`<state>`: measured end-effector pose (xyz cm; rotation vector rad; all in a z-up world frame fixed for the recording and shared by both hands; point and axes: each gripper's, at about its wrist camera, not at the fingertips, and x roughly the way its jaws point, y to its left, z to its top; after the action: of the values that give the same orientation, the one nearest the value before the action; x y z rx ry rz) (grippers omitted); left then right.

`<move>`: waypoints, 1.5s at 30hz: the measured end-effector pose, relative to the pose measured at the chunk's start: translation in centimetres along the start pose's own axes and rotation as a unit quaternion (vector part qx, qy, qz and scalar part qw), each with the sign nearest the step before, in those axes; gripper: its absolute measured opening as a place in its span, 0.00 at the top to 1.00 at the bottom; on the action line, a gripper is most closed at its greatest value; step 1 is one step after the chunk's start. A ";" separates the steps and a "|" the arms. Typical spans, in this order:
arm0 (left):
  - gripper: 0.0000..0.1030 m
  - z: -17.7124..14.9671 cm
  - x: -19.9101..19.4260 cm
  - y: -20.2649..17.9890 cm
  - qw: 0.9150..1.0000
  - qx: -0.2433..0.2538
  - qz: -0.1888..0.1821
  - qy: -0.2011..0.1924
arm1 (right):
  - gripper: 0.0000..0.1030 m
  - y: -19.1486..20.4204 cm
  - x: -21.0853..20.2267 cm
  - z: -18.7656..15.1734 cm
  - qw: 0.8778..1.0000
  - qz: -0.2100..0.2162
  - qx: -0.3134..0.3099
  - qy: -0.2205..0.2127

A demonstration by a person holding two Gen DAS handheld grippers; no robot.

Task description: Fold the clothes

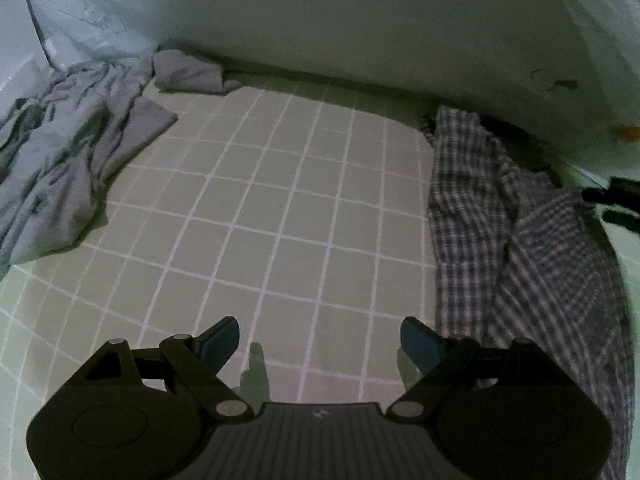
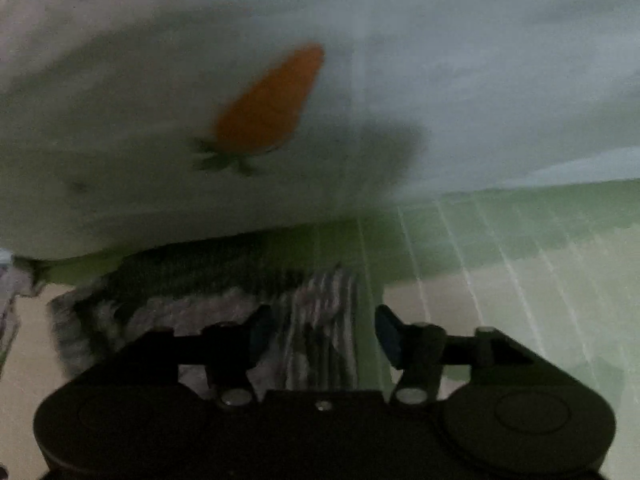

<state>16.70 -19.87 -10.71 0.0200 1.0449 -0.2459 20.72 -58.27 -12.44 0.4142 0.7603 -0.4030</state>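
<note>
A blue-and-white plaid shirt (image 1: 528, 248) lies crumpled on the right of the green gridded bed sheet (image 1: 272, 208). A grey garment (image 1: 68, 152) is bunched up at the left. My left gripper (image 1: 320, 344) hovers open over bare sheet, its right finger close to the shirt's edge, nothing between its pads. In the blurred right wrist view my right gripper (image 2: 324, 336) stands open low over a striped fold of the plaid shirt (image 2: 320, 320). The cloth lies between the jaws, nearer the left finger, and a gap shows beside the right finger (image 2: 388, 336).
A white pillow or cover with an orange carrot print (image 2: 272, 104) rises just behind the shirt. A pale wall (image 1: 360, 32) bounds the bed's far side. Dark fingers (image 1: 612, 194) show at the right edge past the shirt. Green sheet (image 2: 520, 300) stretches to the right.
</note>
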 end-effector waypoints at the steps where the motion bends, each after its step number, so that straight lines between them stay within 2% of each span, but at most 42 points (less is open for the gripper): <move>1: 0.15 -0.4 -0.5 0.0 1.000 -0.001 -0.003 -0.002 | 0.38 0.2 -1.9 -1.3 1.000 0.004 0.005 -0.001; 8: 0.15 -5.0 -4.3 -0.1 1.000 -0.002 -0.022 -0.007 | 0.36 1.6 -13.7 -12.1 0.998 0.046 0.039 0.012; 13: 0.14 -8.8 -6.3 -0.7 0.999 0.005 -0.034 0.002 | 0.36 3.0 -18.4 -18.2 0.998 0.052 0.021 0.020; 15: 0.14 -9.8 -7.3 -1.0 0.999 0.014 -0.040 0.003 | 0.43 3.4 -19.6 -19.7 0.998 0.057 0.019 0.023; 16: 0.14 -10.3 -7.8 -1.2 0.999 0.020 -0.043 0.001 | 0.47 3.5 -20.0 -20.1 0.998 0.060 0.021 0.025; 18: 0.14 -11.2 -8.9 -1.6 0.999 0.028 -0.046 -0.003 | 0.75 3.4 -20.5 -20.8 0.997 0.068 0.025 0.026; 20: 0.14 -12.0 -9.8 -1.9 0.998 0.035 -0.048 -0.007 | 0.92 3.3 -21.0 -21.5 0.996 0.078 0.030 0.023; 21: 0.14 -12.5 -10.2 -2.1 0.998 0.037 -0.049 -0.007 | 0.94 3.2 -21.2 -21.5 0.996 0.083 0.035 0.020; 25: 0.14 -14.6 -11.8 -2.5 0.998 0.049 -0.047 -0.009 | 0.96 2.8 -22.6 -21.0 0.990 0.120 0.071 0.003; 32: 0.14 -17.5 -13.7 -3.4 0.998 0.044 -0.043 -0.011 | 0.96 1.9 -26.4 -19.8 0.964 0.216 0.154 -0.023; 36: 0.14 -18.9 -14.8 -4.1 0.998 0.043 -0.041 -0.015 | 0.96 0.3 -28.5 -20.3 0.936 0.268 0.225 -0.030; 39: 0.14 -19.7 -15.2 -4.7 0.998 0.040 -0.041 -0.015 | 0.96 -1.7 -30.0 -21.3 0.927 0.268 0.262 -0.034; 45: 0.14 -21.5 -15.2 -5.2 0.999 0.032 -0.035 -0.002 | 0.96 -6.1 -30.0 -26.0 0.937 0.175 0.303 0.008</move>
<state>-10.03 -19.19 -8.01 0.0415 1.0352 -0.3429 -16.85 -44.55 -8.95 1.1177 0.5496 -0.2893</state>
